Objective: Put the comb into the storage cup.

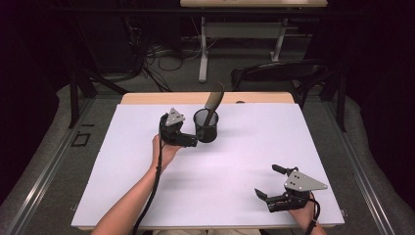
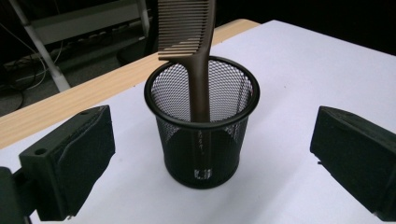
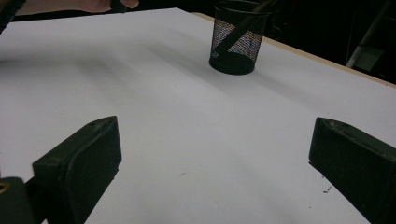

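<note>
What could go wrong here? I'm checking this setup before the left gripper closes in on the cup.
The tall brown plastic comb leans on the rim of the black wire-mesh cup, so a nudge could tip the cup. The open left gripper sits right beside the cup and might push it across the white table cover if it is off-centre when it closes.

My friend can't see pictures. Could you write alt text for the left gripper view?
A brown comb stands handle-down in a black mesh cup on a white table, teeth above the rim. The left gripper faces the cup, its two black jaws wide apart.
</note>
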{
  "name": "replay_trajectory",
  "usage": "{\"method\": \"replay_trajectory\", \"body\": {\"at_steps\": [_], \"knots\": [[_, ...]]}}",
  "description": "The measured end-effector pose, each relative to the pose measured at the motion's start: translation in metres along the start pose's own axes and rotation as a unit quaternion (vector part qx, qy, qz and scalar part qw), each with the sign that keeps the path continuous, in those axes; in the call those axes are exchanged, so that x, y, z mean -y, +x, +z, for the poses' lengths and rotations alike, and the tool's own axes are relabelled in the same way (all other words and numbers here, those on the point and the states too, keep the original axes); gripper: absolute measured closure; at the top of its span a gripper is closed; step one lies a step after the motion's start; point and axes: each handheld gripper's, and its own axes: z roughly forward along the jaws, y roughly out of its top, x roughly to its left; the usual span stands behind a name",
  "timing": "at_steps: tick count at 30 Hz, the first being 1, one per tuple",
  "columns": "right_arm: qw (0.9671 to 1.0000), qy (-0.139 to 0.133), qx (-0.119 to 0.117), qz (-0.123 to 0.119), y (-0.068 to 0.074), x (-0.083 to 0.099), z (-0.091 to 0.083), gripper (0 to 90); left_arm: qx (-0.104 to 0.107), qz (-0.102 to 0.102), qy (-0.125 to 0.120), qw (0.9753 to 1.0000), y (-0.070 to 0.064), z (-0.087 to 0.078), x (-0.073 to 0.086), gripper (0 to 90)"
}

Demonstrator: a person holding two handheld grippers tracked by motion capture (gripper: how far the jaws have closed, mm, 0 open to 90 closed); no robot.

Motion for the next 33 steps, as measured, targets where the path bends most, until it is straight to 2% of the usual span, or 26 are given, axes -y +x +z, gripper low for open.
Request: {"method": "replay_trajectory", "body": {"at_steps": [11,22,33], "knots": [[1.0000,0.001,-0.004,0.001,0.000,-0.002,0.004,1.6,0.000,0.002,0.025,0.9997,0.003,-0.012,0.011,0.0],[0.9999,0.009,0.000,0.013,0.000,0.001,0.000,0.3,-0.005,0.002,0.033,0.9995,0.005,-0.028,0.020,0.0],[0.9999,0.011,0.002,0.011,0.003,0.000,-0.003,0.3,-0.004,0.000,0.042,0.9991,0.005,-0.044,0.028,0.0]]}}
